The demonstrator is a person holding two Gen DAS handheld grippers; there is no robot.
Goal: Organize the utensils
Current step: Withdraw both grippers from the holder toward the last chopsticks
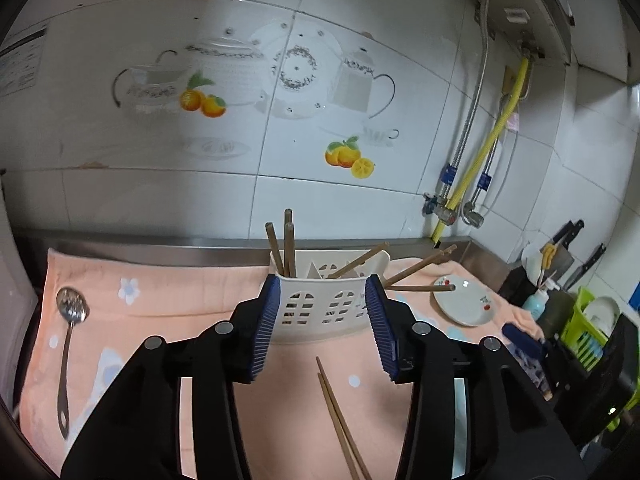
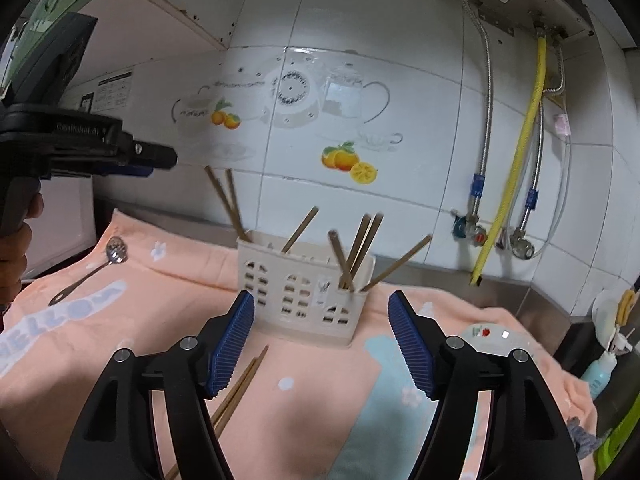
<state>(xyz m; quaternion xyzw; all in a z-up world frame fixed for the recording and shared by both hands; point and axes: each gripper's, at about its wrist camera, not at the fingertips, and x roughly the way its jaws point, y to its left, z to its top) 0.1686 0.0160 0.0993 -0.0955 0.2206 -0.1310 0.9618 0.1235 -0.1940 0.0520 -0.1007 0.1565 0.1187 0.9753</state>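
Observation:
A white slotted utensil holder (image 1: 320,304) stands on a peach towel (image 1: 160,304) and holds several wooden chopsticks (image 1: 289,240). It also shows in the right wrist view (image 2: 304,292), with chopsticks (image 2: 360,248) leaning out of it. A loose pair of chopsticks (image 1: 340,420) lies on the towel in front of it, also seen in the right wrist view (image 2: 236,392). A metal slotted spoon (image 1: 68,328) lies at the towel's left, and shows in the right wrist view (image 2: 100,268). My left gripper (image 1: 322,328) is open and empty just before the holder. My right gripper (image 2: 320,344) is open and empty.
A small white plate (image 1: 464,300) sits on the towel right of the holder, partly visible in the right wrist view (image 2: 496,340). Knives (image 1: 576,252), a bottle (image 1: 538,304) and a green rack (image 1: 592,332) stand at the right. Pipes (image 1: 480,160) run down the tiled wall.

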